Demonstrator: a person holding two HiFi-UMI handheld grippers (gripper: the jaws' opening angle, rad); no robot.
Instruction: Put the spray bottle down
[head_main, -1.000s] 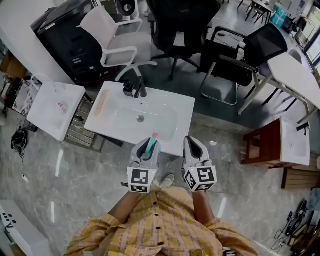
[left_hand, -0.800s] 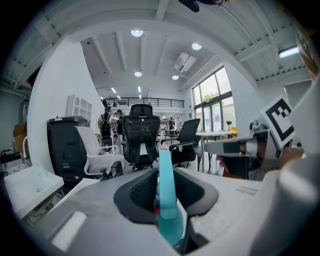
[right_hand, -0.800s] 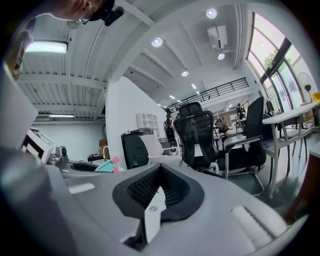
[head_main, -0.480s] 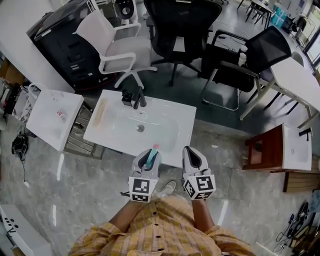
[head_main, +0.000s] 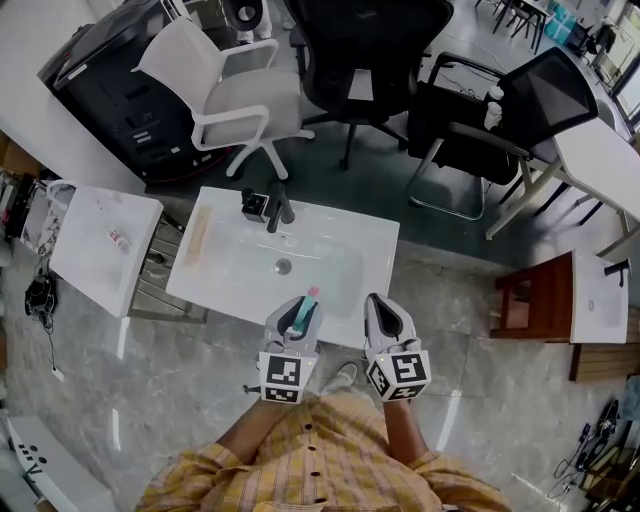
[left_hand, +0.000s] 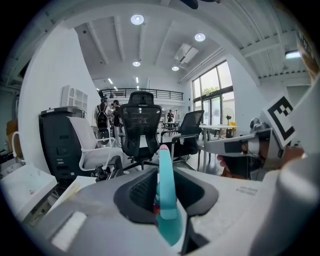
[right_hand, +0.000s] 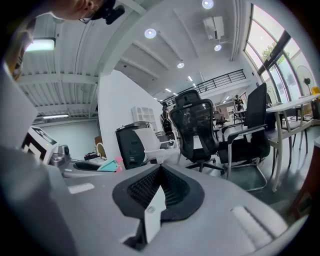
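As the head view shows, the bottle (head_main: 303, 311) rides in the left gripper (head_main: 298, 306), pink tip forward, over the sink's (head_main: 225, 285) near rim. The right gripper (head_main: 383, 312) hangs just beside it. The tap (head_main: 281, 205) stands at the far rim, well apart.

Left gripper view: the jaws are clenched on the teal body. It is probably light, smooth plastic that flexes, so a grip low on the body suits. A chair (left_hand: 140, 127) stands beyond.

Right gripper view: the jaws are pressed together with nothing between them.
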